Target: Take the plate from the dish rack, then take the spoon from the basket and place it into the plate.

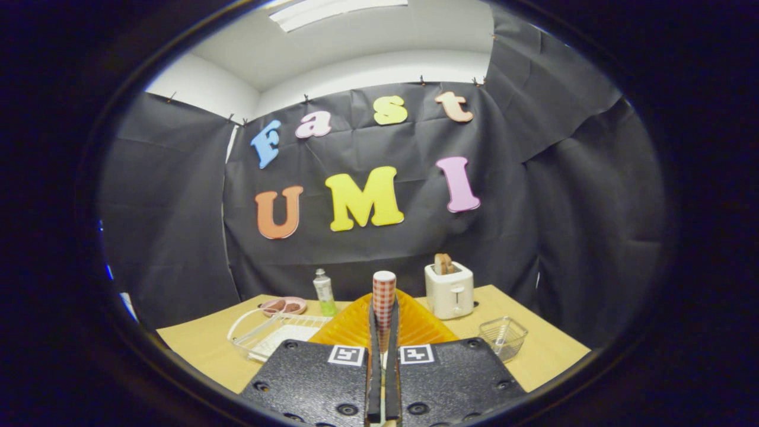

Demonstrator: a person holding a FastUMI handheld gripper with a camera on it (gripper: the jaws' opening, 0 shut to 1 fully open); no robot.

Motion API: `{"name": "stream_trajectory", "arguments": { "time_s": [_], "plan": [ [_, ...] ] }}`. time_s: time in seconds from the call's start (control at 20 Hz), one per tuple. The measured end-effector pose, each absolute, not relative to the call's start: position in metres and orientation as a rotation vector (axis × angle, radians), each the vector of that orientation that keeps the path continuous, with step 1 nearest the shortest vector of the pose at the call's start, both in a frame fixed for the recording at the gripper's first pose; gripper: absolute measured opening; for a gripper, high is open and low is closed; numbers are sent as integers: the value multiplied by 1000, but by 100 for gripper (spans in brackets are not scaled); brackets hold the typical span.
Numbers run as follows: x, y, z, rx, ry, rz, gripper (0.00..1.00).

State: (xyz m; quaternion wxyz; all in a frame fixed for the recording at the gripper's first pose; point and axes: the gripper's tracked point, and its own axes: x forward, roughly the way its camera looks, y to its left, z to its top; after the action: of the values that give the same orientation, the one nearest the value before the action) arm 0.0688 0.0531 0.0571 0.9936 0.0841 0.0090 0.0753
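Between the two black fingers, the gripper stands narrowed on the thin edge of an orange ribbed plate, which is held up on edge just above the table. Beyond the fingertips rises a cup with a red checked pattern. Left of the plate lies a white wire dish rack, with a pink dish and a green bottle behind it. Right of the plate sits a small clear basket; I cannot tell whether the spoon is in it. A white toaster stands farther back.
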Motion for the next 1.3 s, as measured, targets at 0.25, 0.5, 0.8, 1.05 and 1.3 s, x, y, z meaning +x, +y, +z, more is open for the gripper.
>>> {"name": "stream_trajectory", "arguments": {
  "time_s": [0.25,0.5,0.8,1.05,1.3],
  "plan": [
    [61,112,17,194,60,191,8],
    [67,146,-25,206,113,201,8],
    [68,155,-50,208,153,191,9],
    [68,149,-54,208,150,182,17],
    [63,130,-44,146,87,132,61]
  ]
}}
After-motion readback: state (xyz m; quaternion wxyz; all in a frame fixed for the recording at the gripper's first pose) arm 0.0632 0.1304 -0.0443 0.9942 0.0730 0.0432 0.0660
